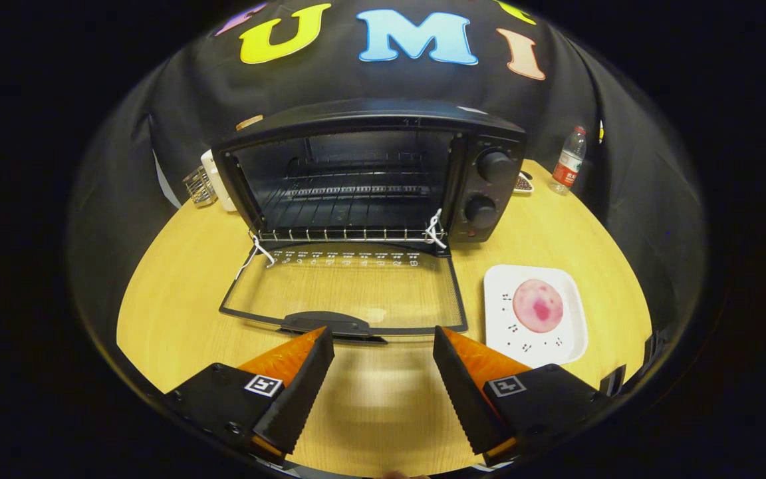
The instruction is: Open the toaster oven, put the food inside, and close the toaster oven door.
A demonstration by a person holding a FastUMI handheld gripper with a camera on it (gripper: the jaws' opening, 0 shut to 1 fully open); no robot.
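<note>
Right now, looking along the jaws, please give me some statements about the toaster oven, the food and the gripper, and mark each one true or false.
1. The toaster oven has its door folded down flat on the table. True.
2. The food already lies on the rack inside the oven. False: it lies on the white plate on the table, beside the open door.
3. The gripper holds nothing, and its jaws stand apart. True.
4. The jaws are clamped on the door handle. False: the handle lies just ahead of them, untouched.
5. A water bottle stands beyond the plate, near the booth's wall. True.
</note>
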